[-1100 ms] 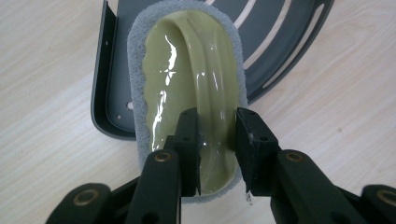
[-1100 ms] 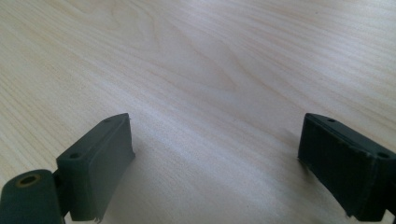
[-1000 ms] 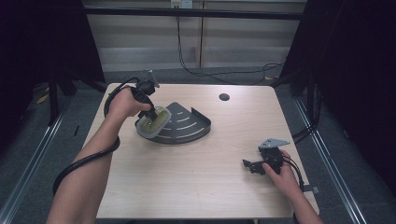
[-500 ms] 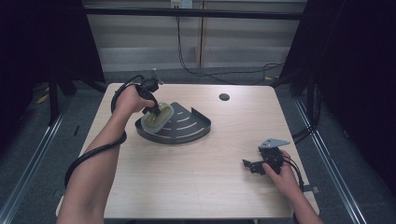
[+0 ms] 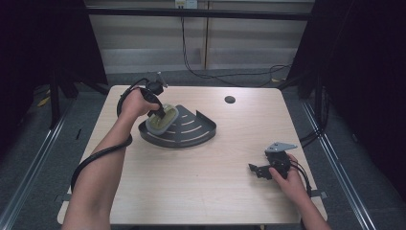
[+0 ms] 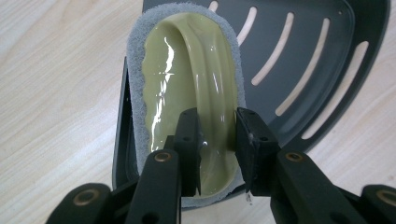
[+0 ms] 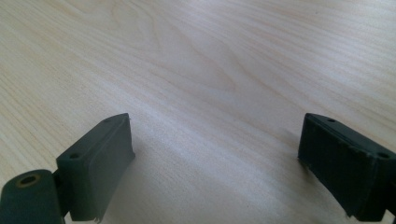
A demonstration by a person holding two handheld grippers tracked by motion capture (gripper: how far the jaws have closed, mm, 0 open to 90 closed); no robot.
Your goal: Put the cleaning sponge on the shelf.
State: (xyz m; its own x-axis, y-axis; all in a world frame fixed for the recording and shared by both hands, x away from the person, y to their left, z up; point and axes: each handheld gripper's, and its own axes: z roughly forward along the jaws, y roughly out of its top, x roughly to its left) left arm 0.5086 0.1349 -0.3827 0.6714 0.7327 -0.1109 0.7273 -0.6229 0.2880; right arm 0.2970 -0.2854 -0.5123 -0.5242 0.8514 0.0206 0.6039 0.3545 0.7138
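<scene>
Left gripper (image 6: 212, 140) clamped on scrubber (image 6: 187, 93) handle ridge, over dark slotted tray (image 6: 322, 60) corner. Right gripper (image 7: 215, 158) spread wide above bare tabletop (image 7: 210, 60). Glossy handle, narrow grip: could slip and tip over tray rim.

no readable text, no labels, no brands, no numbers, no signs anywhere

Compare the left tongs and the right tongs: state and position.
The left tongs are shut on the green scrubber's handle ridge, over the dark slotted tray; the right tongs stand wide open with nothing between the jaws. The left tongs are at the table's far left, the right tongs low at its near right. Both have black jaws.
</scene>
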